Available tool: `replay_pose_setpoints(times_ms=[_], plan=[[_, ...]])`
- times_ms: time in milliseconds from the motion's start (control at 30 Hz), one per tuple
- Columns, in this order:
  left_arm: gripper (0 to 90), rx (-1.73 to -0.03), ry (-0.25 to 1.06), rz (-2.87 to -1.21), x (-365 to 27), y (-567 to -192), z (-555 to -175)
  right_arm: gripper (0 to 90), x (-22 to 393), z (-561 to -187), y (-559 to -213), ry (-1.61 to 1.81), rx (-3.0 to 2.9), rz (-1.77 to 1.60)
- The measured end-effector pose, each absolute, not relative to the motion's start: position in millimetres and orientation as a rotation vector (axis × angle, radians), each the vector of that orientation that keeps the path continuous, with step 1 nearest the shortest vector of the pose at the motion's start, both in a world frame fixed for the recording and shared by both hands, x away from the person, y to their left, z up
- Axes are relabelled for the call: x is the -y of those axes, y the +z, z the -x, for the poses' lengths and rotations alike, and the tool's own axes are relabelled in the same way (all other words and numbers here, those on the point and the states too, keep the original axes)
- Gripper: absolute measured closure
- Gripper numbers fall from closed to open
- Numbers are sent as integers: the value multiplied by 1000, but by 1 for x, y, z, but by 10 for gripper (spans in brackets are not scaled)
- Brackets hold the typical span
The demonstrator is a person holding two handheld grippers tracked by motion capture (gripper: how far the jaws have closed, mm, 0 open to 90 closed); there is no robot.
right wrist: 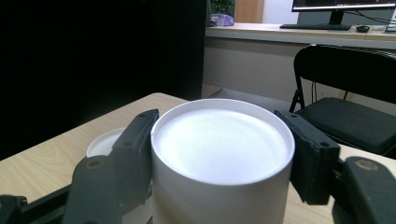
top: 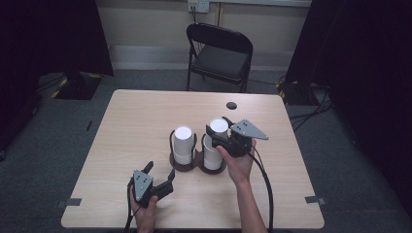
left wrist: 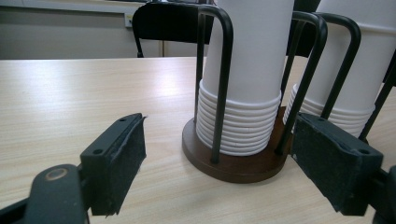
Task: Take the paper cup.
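1. Resting low on the near part of the desk (top: 145, 116), left gripper (top: 156, 183) with its fingers (left wrist: 114, 163) spread wide and nothing between them, aimed toward the rack.
2. Standing just beyond those spread fingers: dark wooden cup rack (left wrist: 233, 163), its left post ring holding the left stack of white paper cups (top: 183, 144), nested upside down, rims ribbed at the bottom.
3. Sitting in the right half of the same rack, the right stack of white paper cups (top: 213, 150), long axis upright (so any lift most likely goes straight up along the black wire posts).
4. Clamped on the top cup (right wrist: 222, 163) of that right stack, right gripper (top: 219, 137), one finger on each side of the cup wall just under its upturned base, coming in level from the right.
5. Nearer hand for this cup: plainly the right; the left is well short of it.
6. Beyond the desk's far edge, black folding chair (top: 221, 53).
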State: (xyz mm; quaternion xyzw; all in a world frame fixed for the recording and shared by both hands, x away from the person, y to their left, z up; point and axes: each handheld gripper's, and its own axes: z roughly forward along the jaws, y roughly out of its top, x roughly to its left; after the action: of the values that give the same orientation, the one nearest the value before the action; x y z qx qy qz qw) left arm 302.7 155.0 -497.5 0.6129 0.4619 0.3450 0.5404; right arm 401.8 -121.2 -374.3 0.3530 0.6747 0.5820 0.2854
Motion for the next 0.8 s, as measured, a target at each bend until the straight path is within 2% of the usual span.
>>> replay_pose_setpoints(times_ms=[800], plan=[[183,-1076,805,-1474,-155,-497,-302,338,124,-401,-353,1606,-1758,-924]])
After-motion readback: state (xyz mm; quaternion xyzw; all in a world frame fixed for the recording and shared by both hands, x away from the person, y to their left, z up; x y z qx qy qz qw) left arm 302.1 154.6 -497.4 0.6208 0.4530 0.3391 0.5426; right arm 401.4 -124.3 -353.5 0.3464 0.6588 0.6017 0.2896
